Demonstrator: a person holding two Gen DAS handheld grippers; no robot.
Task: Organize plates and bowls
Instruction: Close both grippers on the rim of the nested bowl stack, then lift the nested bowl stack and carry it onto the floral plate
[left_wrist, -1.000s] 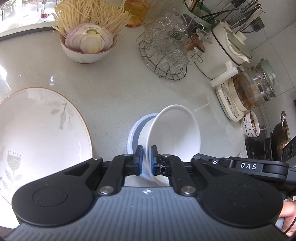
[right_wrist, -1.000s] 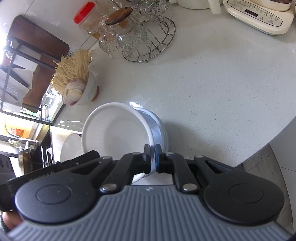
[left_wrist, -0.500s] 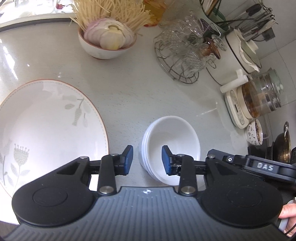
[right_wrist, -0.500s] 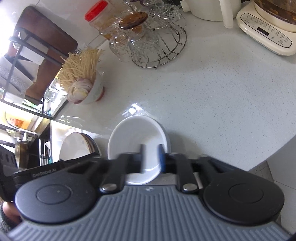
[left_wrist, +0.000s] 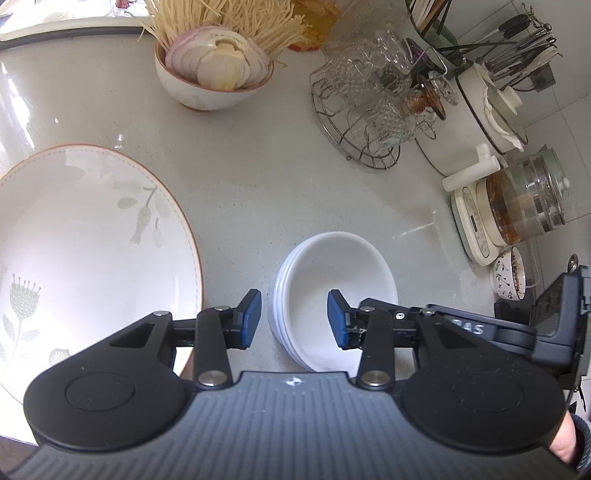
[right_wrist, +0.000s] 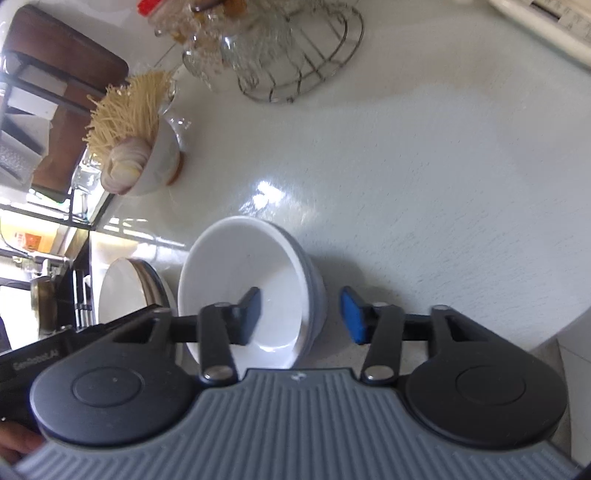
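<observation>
A stack of white bowls (left_wrist: 334, 291) rests on the grey counter; it also shows in the right wrist view (right_wrist: 255, 284). My left gripper (left_wrist: 293, 319) is open, its jaws on either side of the stack's near left rim, holding nothing. My right gripper (right_wrist: 301, 319) is open, its jaws on either side of the stack's right rim, holding nothing. A large white plate with a leaf pattern (left_wrist: 85, 251) lies to the left of the bowls; in the right wrist view a plate stack (right_wrist: 129, 291) shows left of the bowls.
A bowl of onion slices and noodles (left_wrist: 214, 74) stands at the back. A wire rack of glasses (left_wrist: 373, 114), a white pot (left_wrist: 476, 107), a glass kettle on its base (left_wrist: 517, 210) and a small patterned cup (left_wrist: 511, 273) line the right side. The counter edge (right_wrist: 546, 332) is close on the right.
Both grippers were shut on the top white bowl, held tilted. It now sits nested in the stack, and both grippers have opened and drawn back slightly.
</observation>
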